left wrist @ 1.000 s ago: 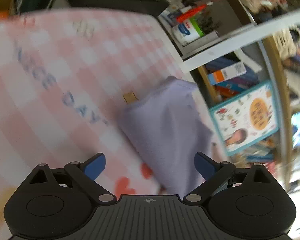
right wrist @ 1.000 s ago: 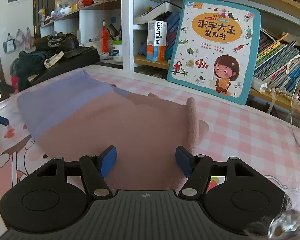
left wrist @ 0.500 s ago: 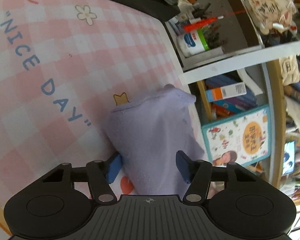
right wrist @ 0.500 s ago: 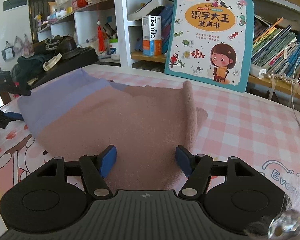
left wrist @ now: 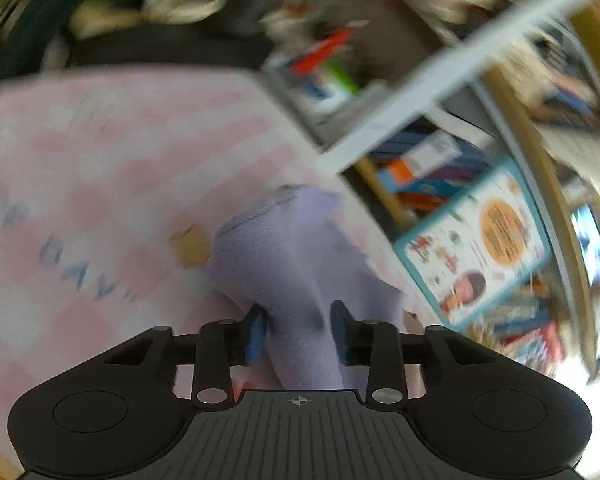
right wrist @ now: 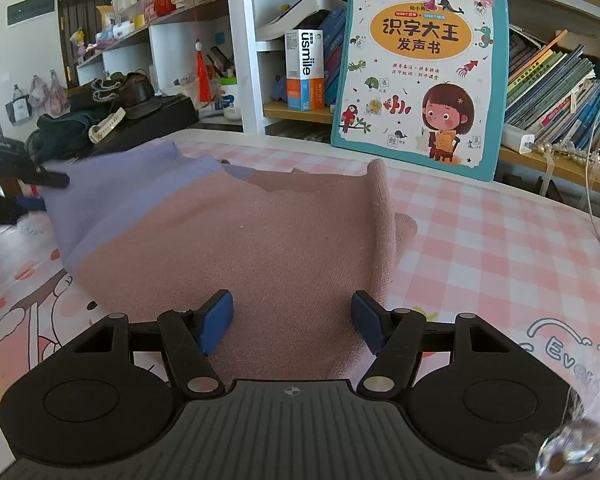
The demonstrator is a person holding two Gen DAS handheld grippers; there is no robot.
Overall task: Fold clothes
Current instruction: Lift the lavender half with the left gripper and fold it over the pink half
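A purple cloth (left wrist: pixel 292 256) lies on the pink checked tablecloth (left wrist: pixel 100 184). My left gripper (left wrist: pixel 298 332) has a bunched fold of it between its blue pads; the jaws are closing and the pads press the fold. The left wrist view is blurred. In the right wrist view the purple cloth (right wrist: pixel 120 192) stands raised at its left edge, by the left tool's black body (right wrist: pixel 4 160). A pink knit cloth (right wrist: pixel 268 240) overlaps it; whether both are one garment I cannot tell. My right gripper (right wrist: pixel 292 322) is open, pads apart over the pink cloth's near edge.
A large teal picture book (right wrist: pixel 416 76) leans on the bookshelf (right wrist: pixel 300 112) just behind the table's far edge. A black stand (right wrist: pixel 148 120) with shoes and dark clothes is at the back left. Bare tablecloth (right wrist: pixel 480 248) lies right of the cloth.
The left jaws have narrowed from wide open onto the purple cloth, whose edge now bunches and lifts. The right gripper has stayed over the pink cloth.
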